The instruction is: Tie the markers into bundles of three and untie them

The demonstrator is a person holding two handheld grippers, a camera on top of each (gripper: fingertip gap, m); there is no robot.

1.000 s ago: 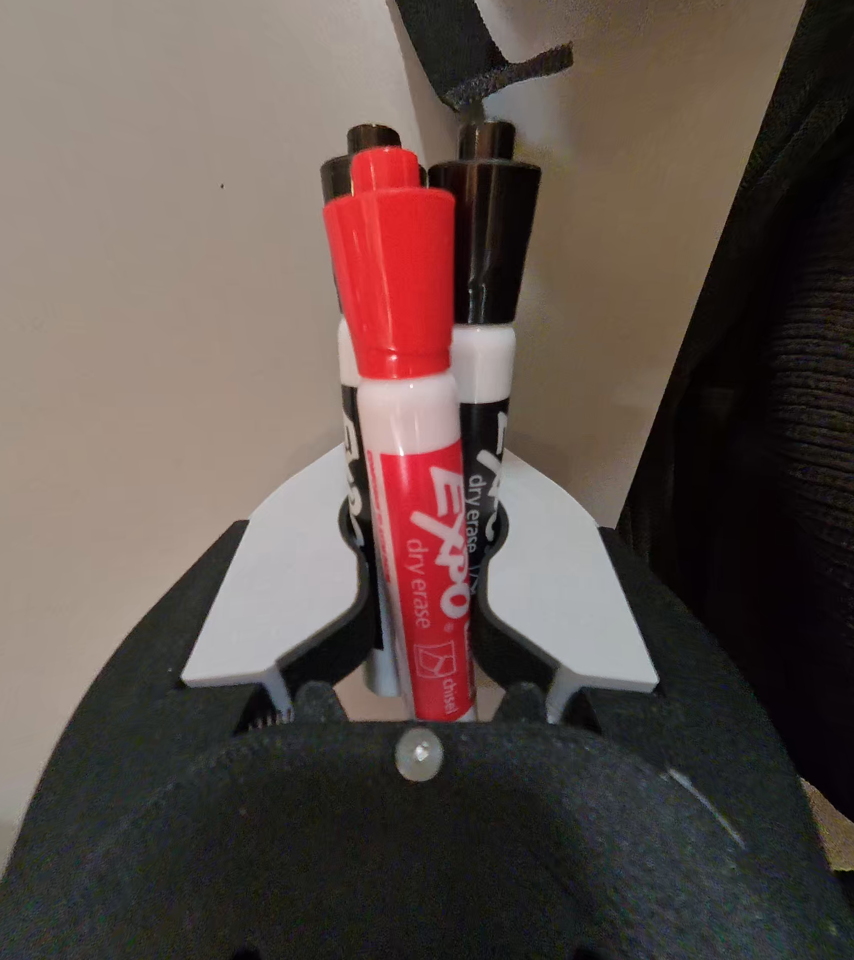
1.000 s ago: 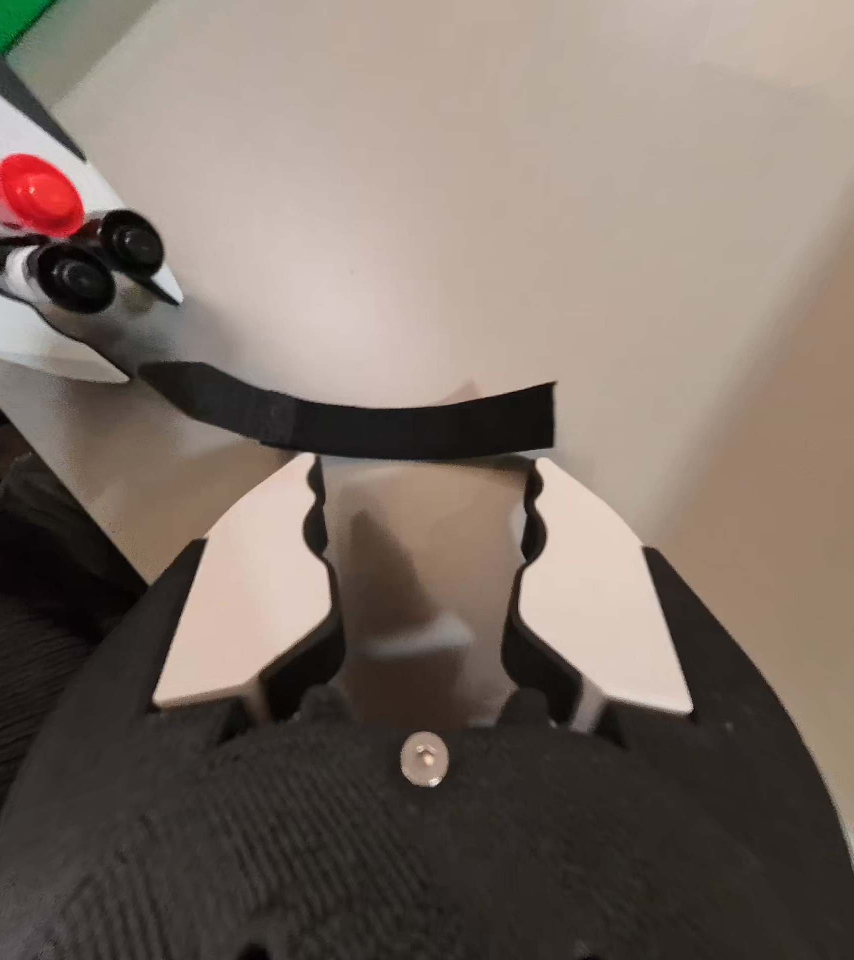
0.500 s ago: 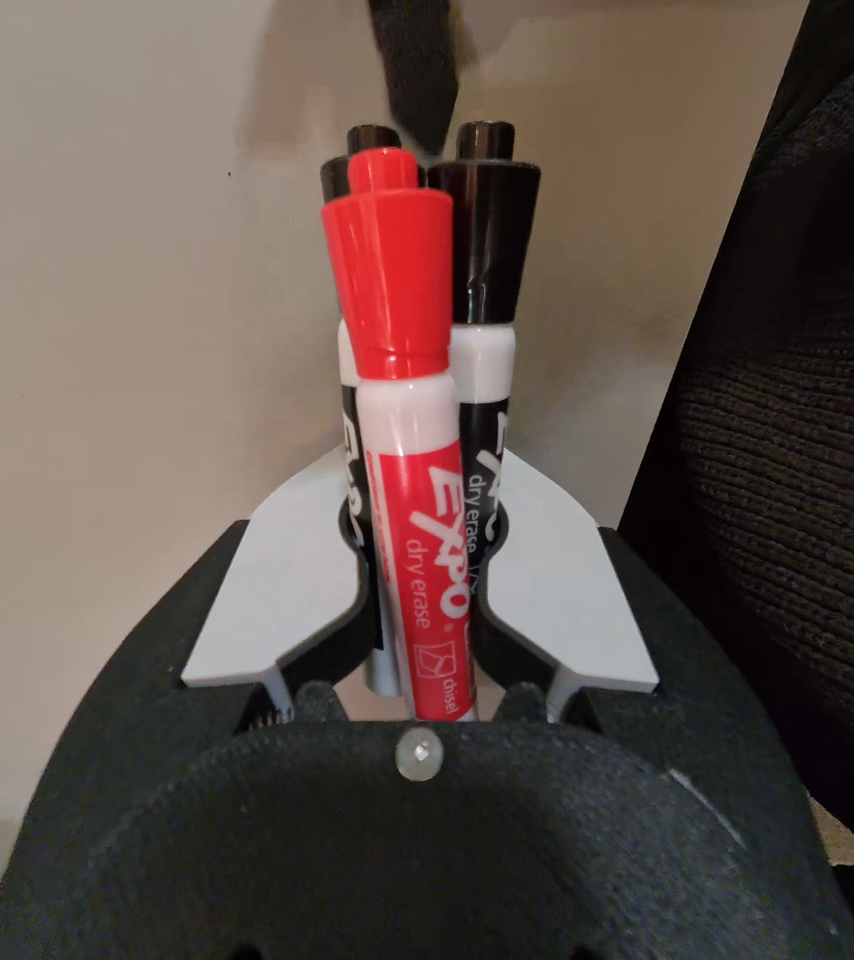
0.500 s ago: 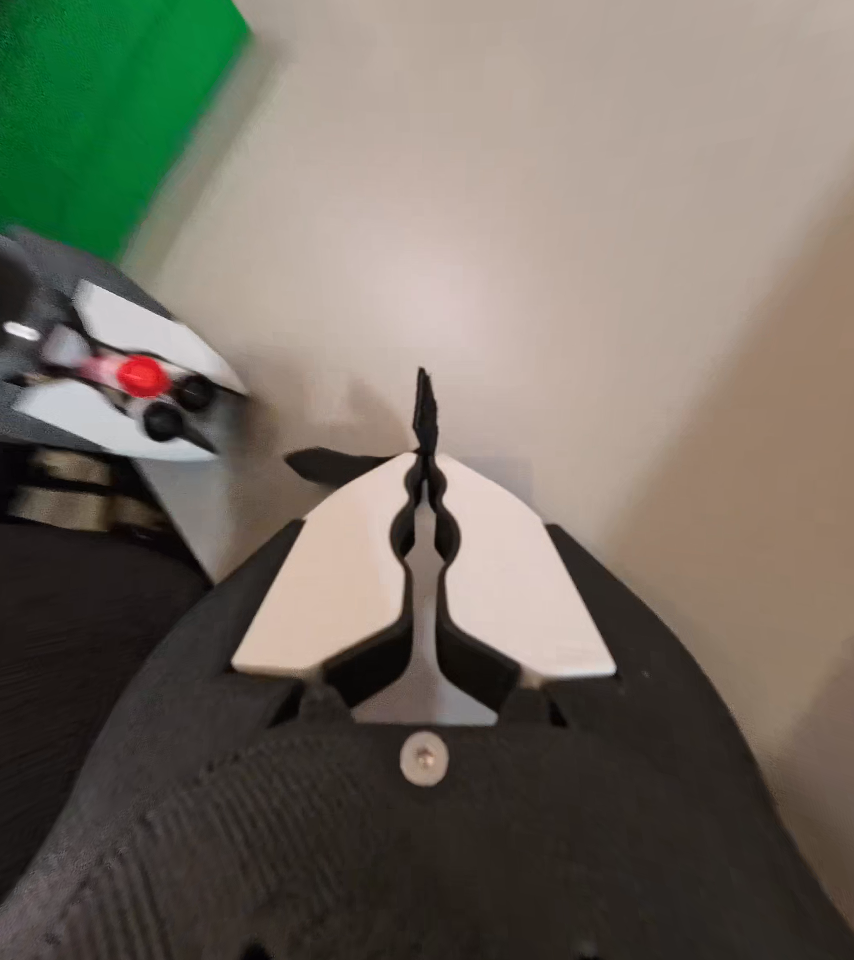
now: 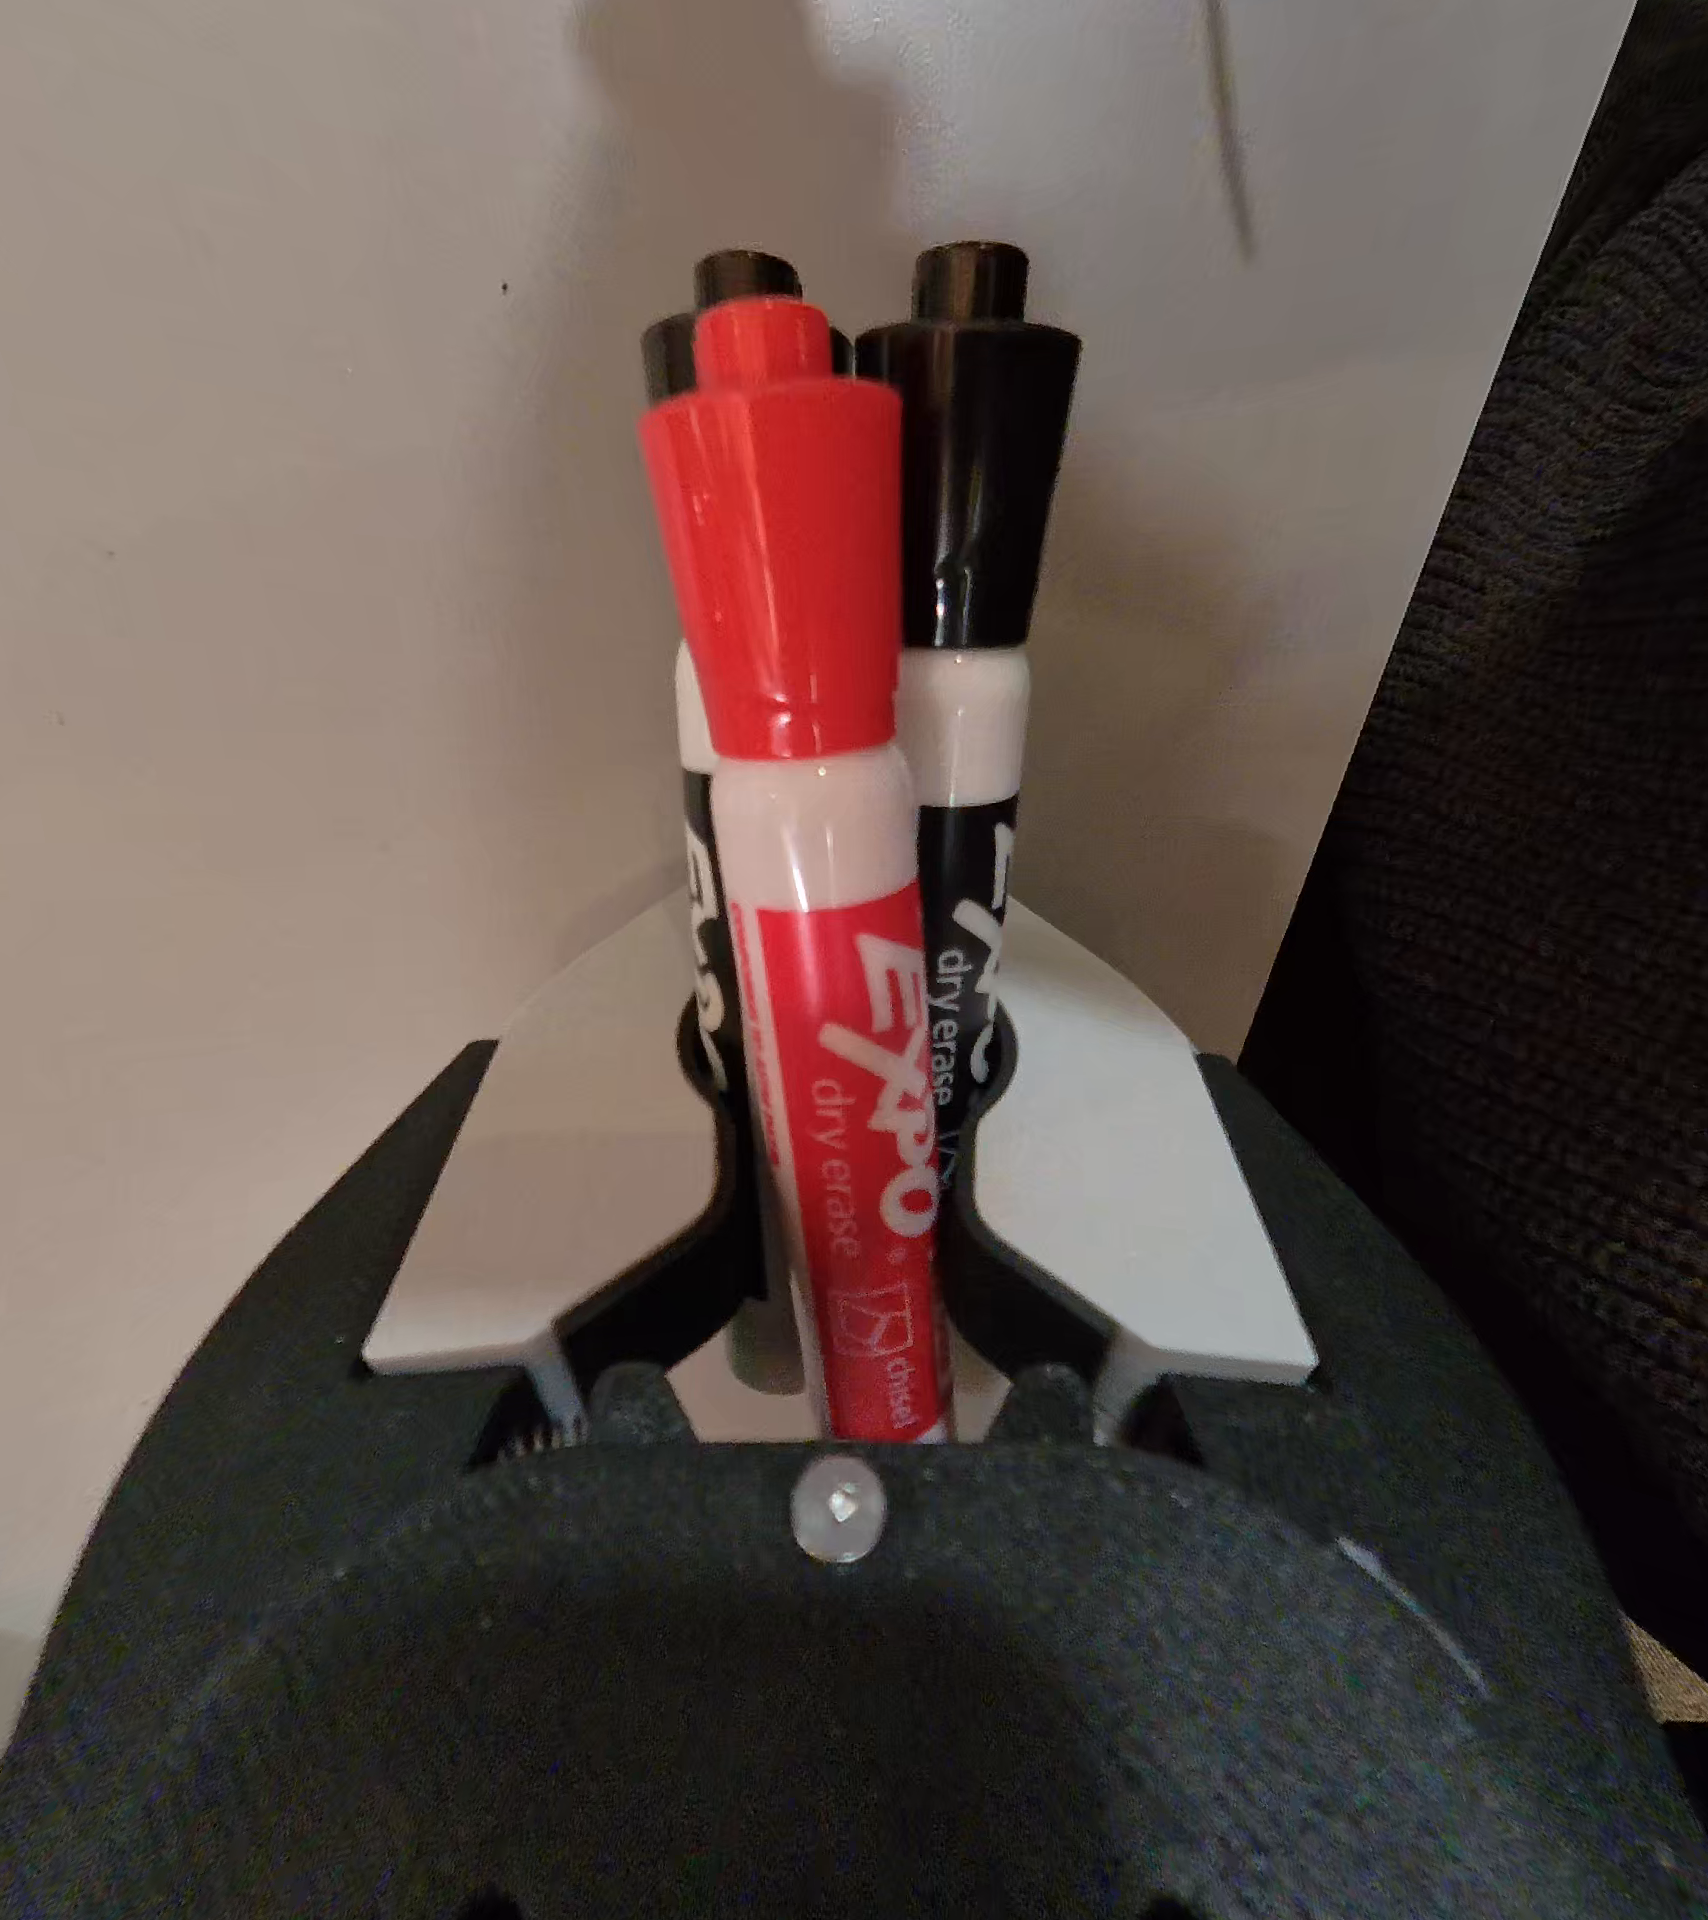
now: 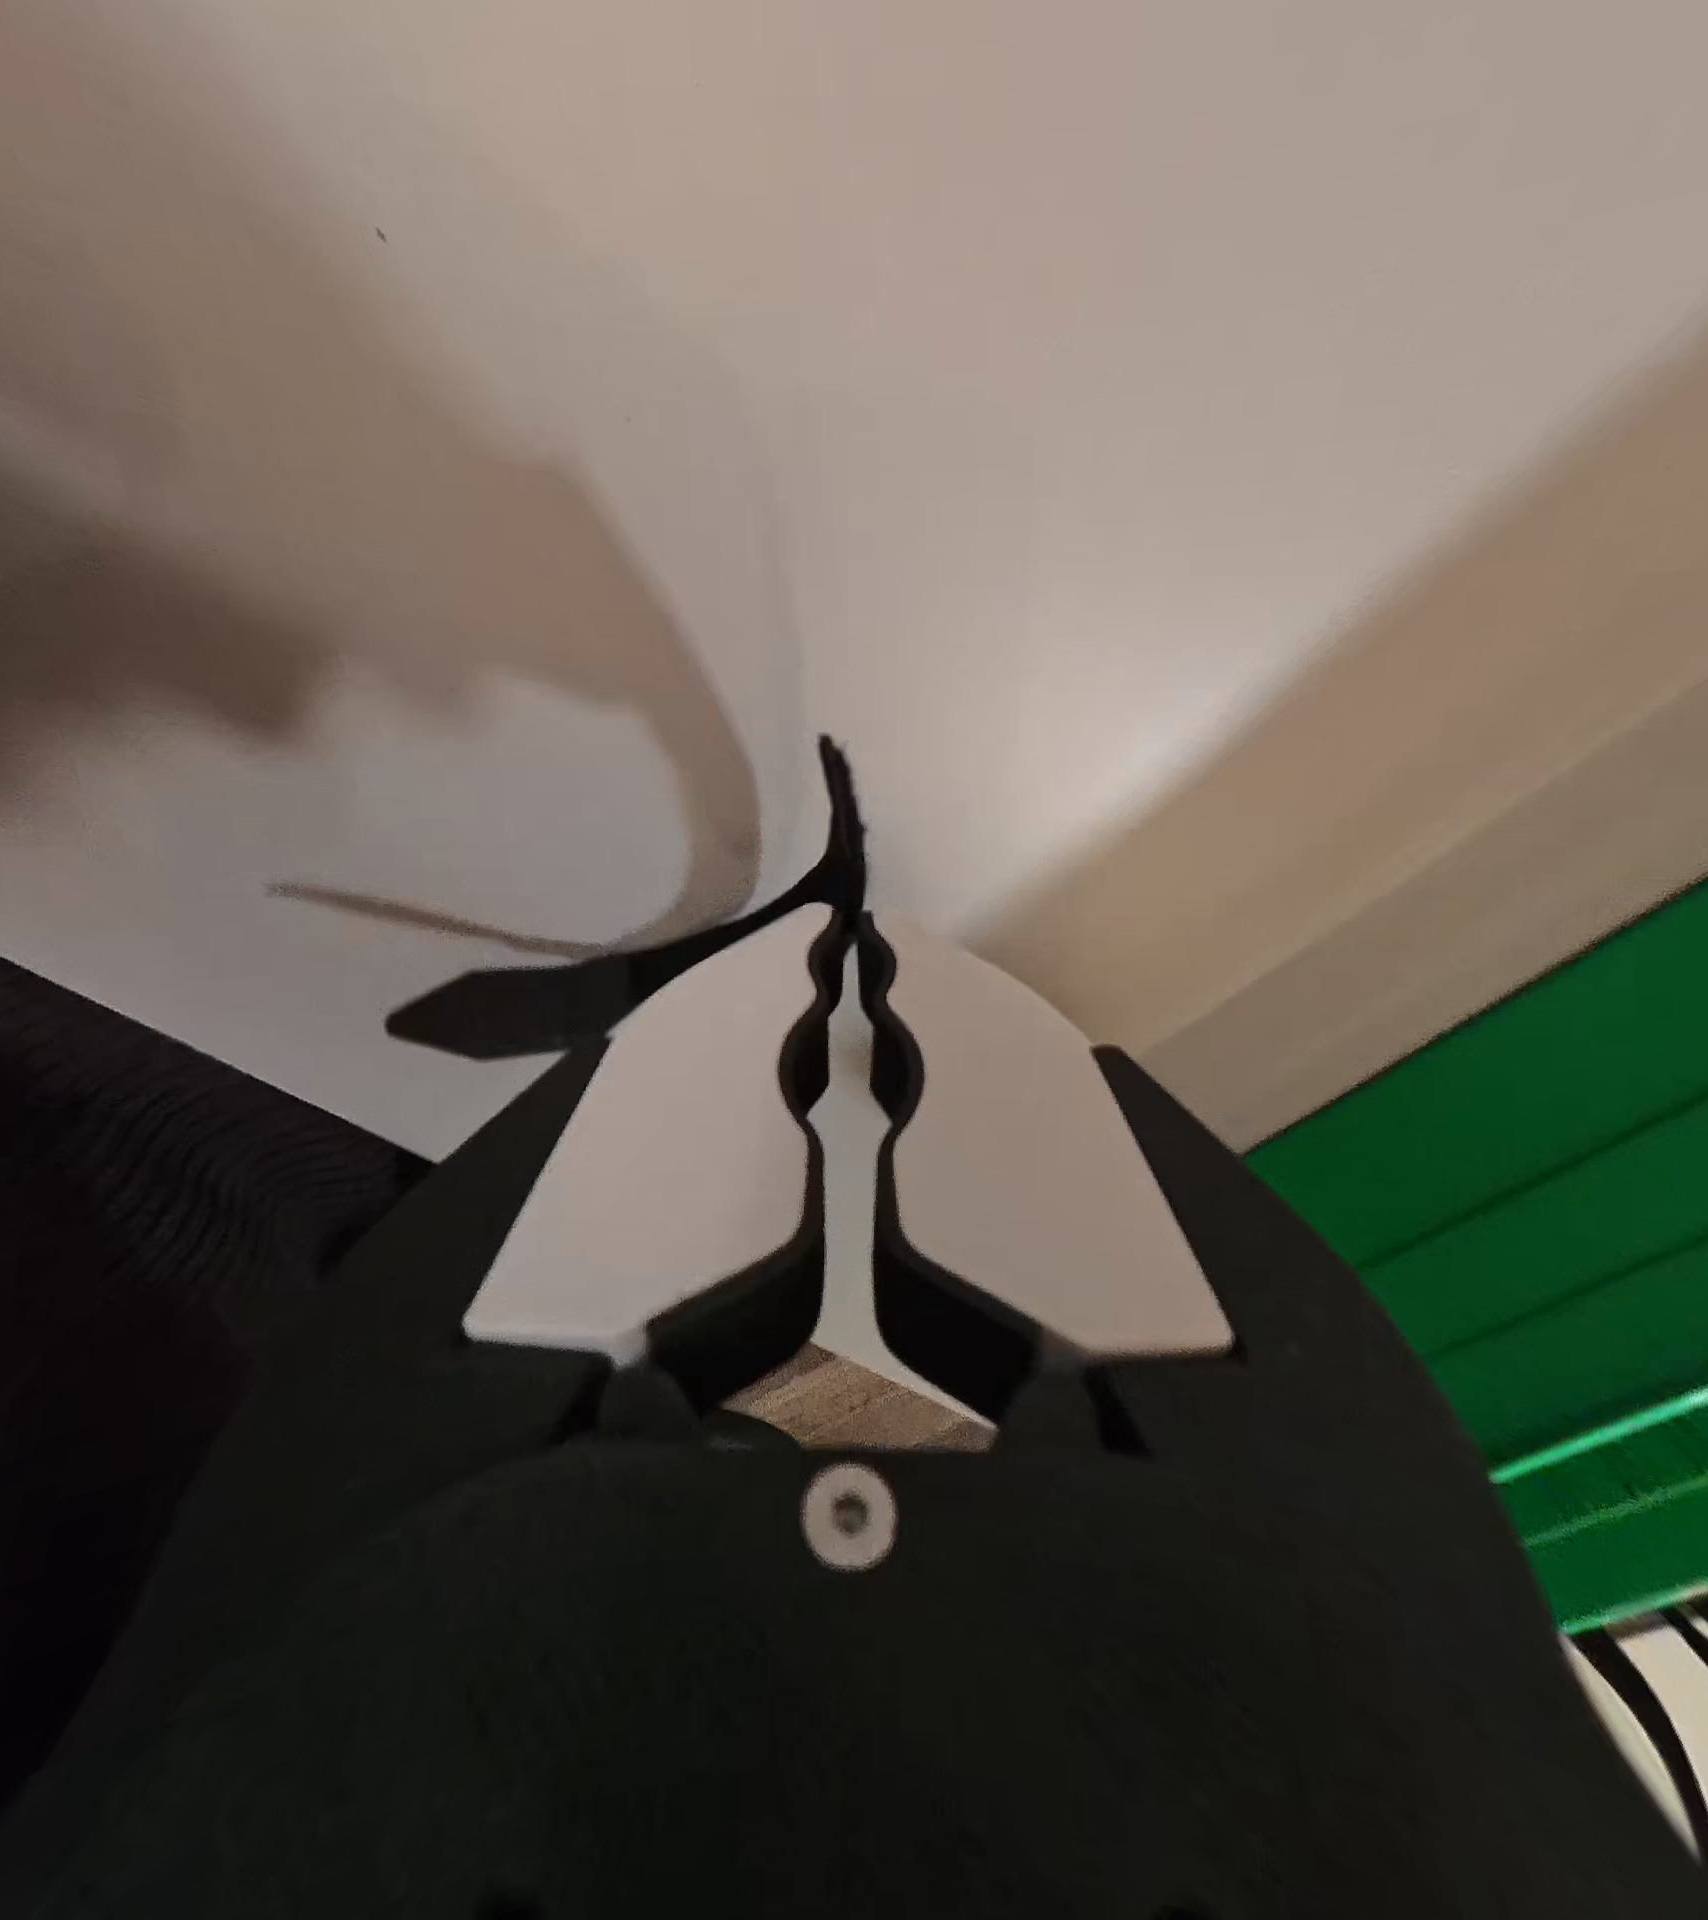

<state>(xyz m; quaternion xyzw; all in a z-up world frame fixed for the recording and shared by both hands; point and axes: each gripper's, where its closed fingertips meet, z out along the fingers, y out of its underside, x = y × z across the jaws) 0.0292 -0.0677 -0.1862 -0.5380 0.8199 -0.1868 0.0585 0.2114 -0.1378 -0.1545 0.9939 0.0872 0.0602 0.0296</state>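
The left gripper (image 5: 845, 997) has its jaws clenched on three markers (image 5: 808, 831) (one red, two black), caps forward. The right gripper (image 6: 845, 930) pinches a black strap (image 6: 517, 1008) above the pale desk (image 6: 1089, 468); green panels (image 6: 1556, 1247) stand behind.

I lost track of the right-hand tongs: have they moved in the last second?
Yes. The right tongs, now shut on the black strap, have swung away: the green panel went from their upper left to their right, and the markers left their view.
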